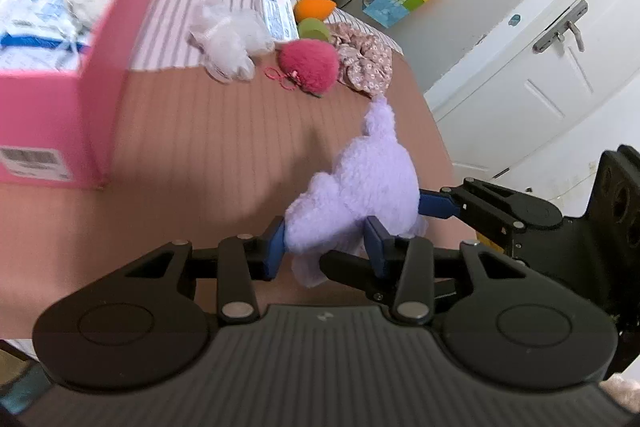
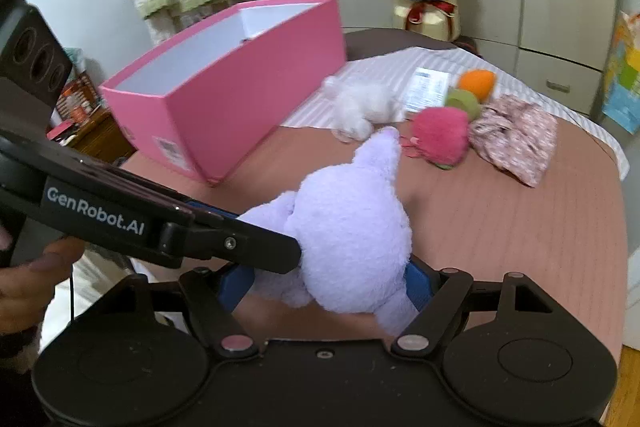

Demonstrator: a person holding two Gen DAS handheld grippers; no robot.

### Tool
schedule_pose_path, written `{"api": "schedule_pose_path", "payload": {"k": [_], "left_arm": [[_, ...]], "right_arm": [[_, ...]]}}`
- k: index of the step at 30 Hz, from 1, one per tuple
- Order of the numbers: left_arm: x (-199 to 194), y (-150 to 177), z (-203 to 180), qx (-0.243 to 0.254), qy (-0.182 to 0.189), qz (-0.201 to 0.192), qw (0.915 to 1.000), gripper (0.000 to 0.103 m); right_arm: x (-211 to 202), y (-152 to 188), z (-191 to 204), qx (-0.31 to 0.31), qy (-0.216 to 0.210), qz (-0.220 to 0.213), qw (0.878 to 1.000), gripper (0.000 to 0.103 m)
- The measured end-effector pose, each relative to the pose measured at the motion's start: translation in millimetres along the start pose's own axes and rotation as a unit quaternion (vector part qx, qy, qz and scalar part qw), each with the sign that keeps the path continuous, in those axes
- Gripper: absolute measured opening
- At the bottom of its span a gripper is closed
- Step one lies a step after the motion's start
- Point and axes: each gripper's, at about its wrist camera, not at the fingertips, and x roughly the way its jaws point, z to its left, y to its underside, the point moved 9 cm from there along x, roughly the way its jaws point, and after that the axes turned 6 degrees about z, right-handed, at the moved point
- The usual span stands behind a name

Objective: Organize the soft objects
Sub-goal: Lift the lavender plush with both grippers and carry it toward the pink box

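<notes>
Brown striped bed [image 2: 520, 227] with a pink box [image 2: 240, 99] on it. Both hand-held grippers, left [image 1: 326, 247] and right [image 2: 332, 281], are clamped on the lilac plush toy [image 2: 352, 239], holding it just above the bed near the box.

A bed [image 2: 520, 227] bears a pink box [image 2: 240, 99] and soft toys [image 2: 440, 135].
</notes>
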Motion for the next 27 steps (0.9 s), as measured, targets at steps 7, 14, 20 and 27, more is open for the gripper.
{"api": "schedule_pose_path", "payload": {"k": [7, 14, 20, 27], "left_arm": [[-45, 7, 13, 0.001, -0.009, -0.014, 0.9999, 0.040], [-95, 19, 33, -0.004, -0.027, -0.036, 0.9990, 0.038], [-139, 7, 55, -0.018, -0.036, -0.081, 0.9959, 0.038], [-169, -29, 86, -0.021, -0.068, -0.129, 0.9891, 0.038]], "right_arm": [[-12, -17, 38, -0.031, -0.020, -0.016, 0.999, 0.081], [-19, -32, 89, -0.091, -0.036, 0.003, 0.995, 0.081], [-25, -64, 124, -0.127, -0.060, -0.027, 0.990, 0.081], [-10, -113, 149, -0.129, -0.094, -0.072, 0.985, 0.081]]}}
